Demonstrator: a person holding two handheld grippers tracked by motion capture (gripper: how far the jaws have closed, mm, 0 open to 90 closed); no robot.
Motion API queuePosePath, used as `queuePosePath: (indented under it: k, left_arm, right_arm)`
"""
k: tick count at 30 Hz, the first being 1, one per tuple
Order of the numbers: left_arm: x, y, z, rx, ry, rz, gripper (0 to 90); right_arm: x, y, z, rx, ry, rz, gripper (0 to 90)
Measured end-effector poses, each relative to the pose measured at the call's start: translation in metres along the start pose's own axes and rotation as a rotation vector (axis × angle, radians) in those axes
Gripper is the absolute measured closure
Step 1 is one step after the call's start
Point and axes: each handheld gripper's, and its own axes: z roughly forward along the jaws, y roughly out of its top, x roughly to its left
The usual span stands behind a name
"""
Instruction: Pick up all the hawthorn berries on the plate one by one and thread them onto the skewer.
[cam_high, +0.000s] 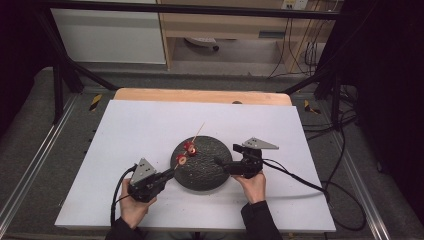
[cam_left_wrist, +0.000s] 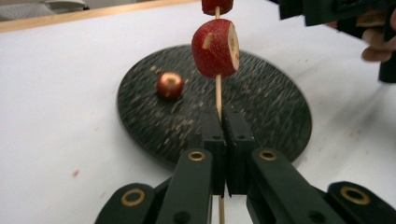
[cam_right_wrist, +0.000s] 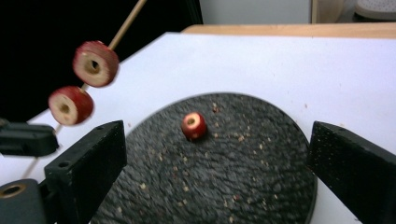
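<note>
Fruit slices on a thin wooden skewer (cam_left_wrist: 218, 95) are the work in hand. The left gripper (cam_left_wrist: 223, 122) has its jaws pressed together on the lower part of the skewer, which rises tilted over the dark round plate (cam_left_wrist: 271, 116). One red slice (cam_left_wrist: 215, 48) sits on the stick just above the jaws, and a second slice (cam_left_wrist: 217, 5) above it is cut off by the top edge of the left gripper view, so the skewer tip is hidden there. In the right gripper view both threaded slices look blurred. A loose red piece (cam_right_wrist: 194, 126) lies alone on the plate, among small crumbs. The right gripper (cam_right_wrist: 217, 163) hangs low over the near side of the plate with its jaws spread wide and nothing between them; the loose piece lies ahead of them, apart. The plate stands on a white table (cam_high: 140, 130).
</note>
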Motion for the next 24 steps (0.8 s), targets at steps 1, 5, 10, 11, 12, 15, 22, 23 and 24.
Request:
queuePosePath:
  k: [1,5,10,11,12,15,22,23,24]
  left_arm:
    - [0.003,-0.003,-0.003,0.004,0.002,-0.002,88.2]
    - [0.014,-0.012,-0.015,0.02,0.011,-0.006,88.2]
    - [0.025,-0.018,-0.023,0.032,0.012,-0.006,88.2]
    - [0.026,-0.019,-0.024,0.032,0.011,-0.007,88.2]
    - [0.027,-0.019,-0.025,0.032,0.012,-0.007,88.2]
    - [0.031,-0.021,-0.026,0.04,0.011,-0.004,88.2]
    - [0.043,-0.031,-0.031,0.061,0.007,-0.015,88.2]
    - [0.044,-0.031,-0.032,0.06,0.008,-0.021,88.2]
    - [0.046,-0.032,-0.033,0.057,0.006,-0.03,88.2]
  right_arm:
    - [0.0,-0.001,0.0,0.012,-0.002,-0.013,5.0]
    - [-0.001,-0.002,0.002,0.067,-0.017,-0.051,3.7]
    - [0.003,0.001,0.006,0.146,-0.018,-0.107,3.2]
    - [0.004,0.003,0.008,0.157,-0.013,-0.112,3.3]
    - [0.005,0.004,0.01,0.175,-0.011,-0.119,3.3]
    - [0.011,0.01,0.016,0.227,-0.017,-0.15,4.1]
    - [0.024,0.023,0.037,0.347,-0.034,-0.224,5.8]
    - [0.026,0.025,0.041,0.359,-0.034,-0.233,5.8]
    - [0.026,0.027,0.044,0.365,-0.03,-0.237,6.0]
